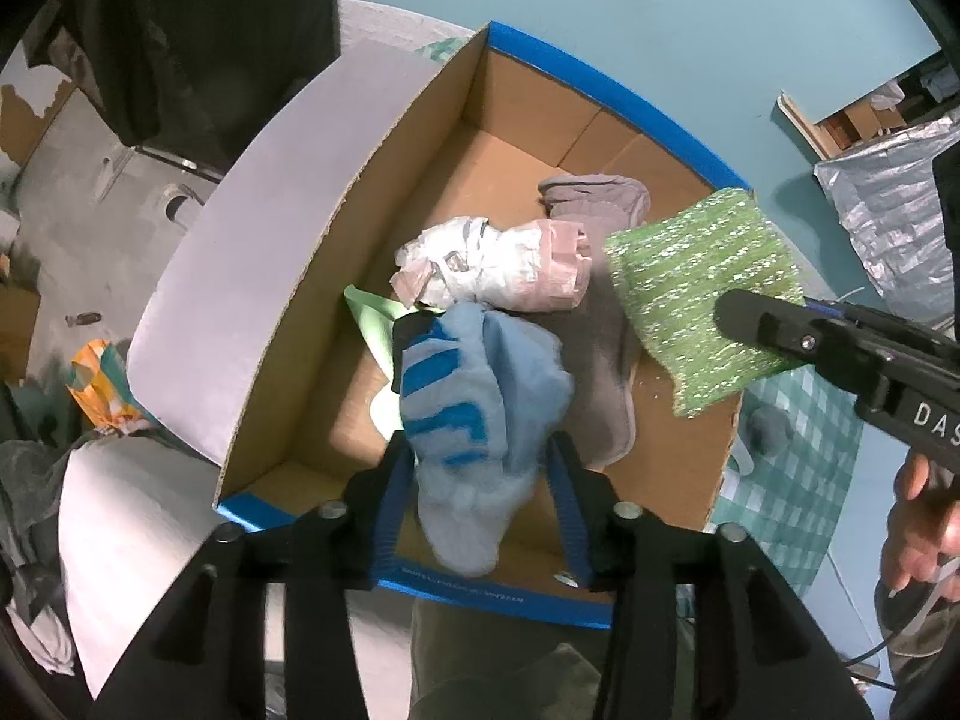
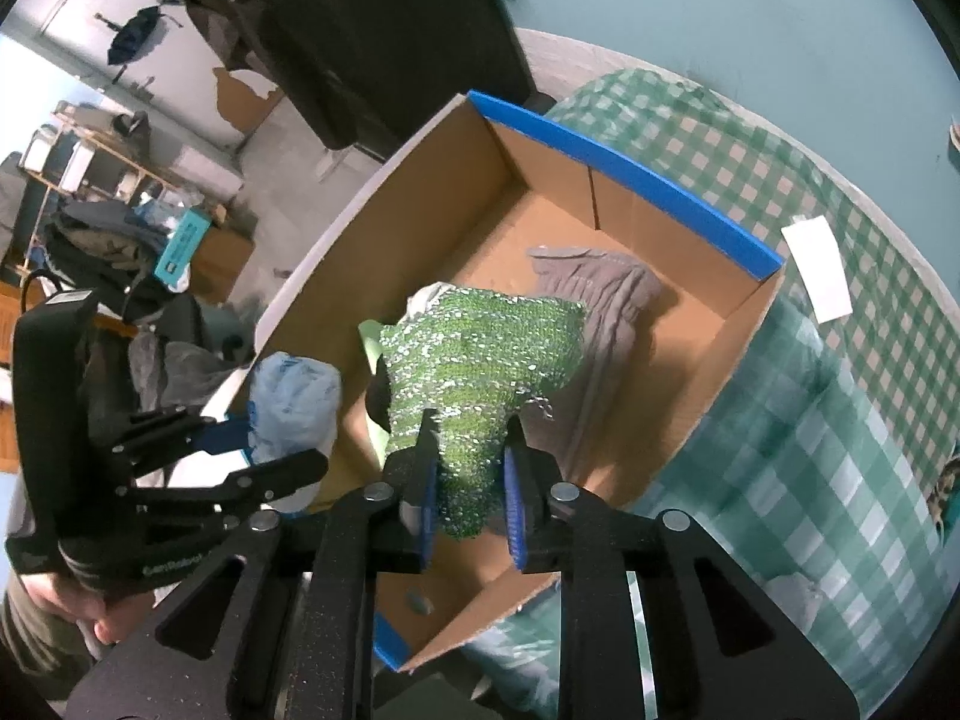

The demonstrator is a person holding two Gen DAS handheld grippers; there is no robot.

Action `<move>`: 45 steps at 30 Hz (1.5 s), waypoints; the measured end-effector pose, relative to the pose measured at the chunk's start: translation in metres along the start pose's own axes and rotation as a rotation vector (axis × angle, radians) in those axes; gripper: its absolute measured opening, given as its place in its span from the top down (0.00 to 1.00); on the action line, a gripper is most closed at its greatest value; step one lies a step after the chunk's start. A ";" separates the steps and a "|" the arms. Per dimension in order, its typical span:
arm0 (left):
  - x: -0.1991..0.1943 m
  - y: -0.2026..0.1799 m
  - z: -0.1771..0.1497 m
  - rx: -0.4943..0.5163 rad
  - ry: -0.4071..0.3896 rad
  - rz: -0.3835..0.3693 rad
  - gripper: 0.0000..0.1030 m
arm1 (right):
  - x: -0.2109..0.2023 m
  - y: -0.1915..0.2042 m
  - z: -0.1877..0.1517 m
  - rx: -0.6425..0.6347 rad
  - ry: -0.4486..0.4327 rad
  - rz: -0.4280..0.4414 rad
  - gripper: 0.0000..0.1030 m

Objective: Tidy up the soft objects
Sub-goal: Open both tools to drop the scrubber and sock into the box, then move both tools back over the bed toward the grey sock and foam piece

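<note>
The left gripper [image 1: 480,480] stood wide around a blue sock [image 1: 480,396], its pads off it. The right gripper [image 2: 471,468] pinched a green sponge [image 2: 480,360]. Both hung over the cardboard box [image 1: 288,312], above a grey cloth [image 2: 606,300].

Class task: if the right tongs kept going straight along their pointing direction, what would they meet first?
Probably the grey cloth lying in the cardboard box, beyond the sparkly green scrubber they carry; depth is uncertain.

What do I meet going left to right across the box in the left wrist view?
White box flap → light blue cloth in the left gripper → grey cloth → sparkly green sponge cloth → right gripper.
</note>
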State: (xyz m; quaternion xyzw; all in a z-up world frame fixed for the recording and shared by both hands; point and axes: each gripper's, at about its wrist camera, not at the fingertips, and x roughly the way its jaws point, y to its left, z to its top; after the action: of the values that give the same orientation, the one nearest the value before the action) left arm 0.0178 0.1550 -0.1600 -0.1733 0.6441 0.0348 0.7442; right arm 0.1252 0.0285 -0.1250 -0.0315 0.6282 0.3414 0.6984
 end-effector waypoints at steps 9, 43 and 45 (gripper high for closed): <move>0.001 -0.003 0.000 -0.021 0.005 -0.004 0.29 | -0.004 -0.004 -0.005 0.012 -0.017 -0.057 0.37; -0.015 -0.105 -0.024 0.155 -0.023 -0.011 0.29 | -0.065 -0.079 -0.069 0.137 -0.083 -0.117 0.36; -0.013 -0.115 -0.026 0.174 -0.018 -0.019 0.29 | -0.069 -0.090 -0.078 0.159 -0.082 -0.126 0.36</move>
State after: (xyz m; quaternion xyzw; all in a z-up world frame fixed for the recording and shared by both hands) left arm 0.0228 0.0419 -0.1253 -0.1136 0.6363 -0.0266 0.7626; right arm 0.1067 -0.1070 -0.1139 -0.0015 0.6208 0.2470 0.7440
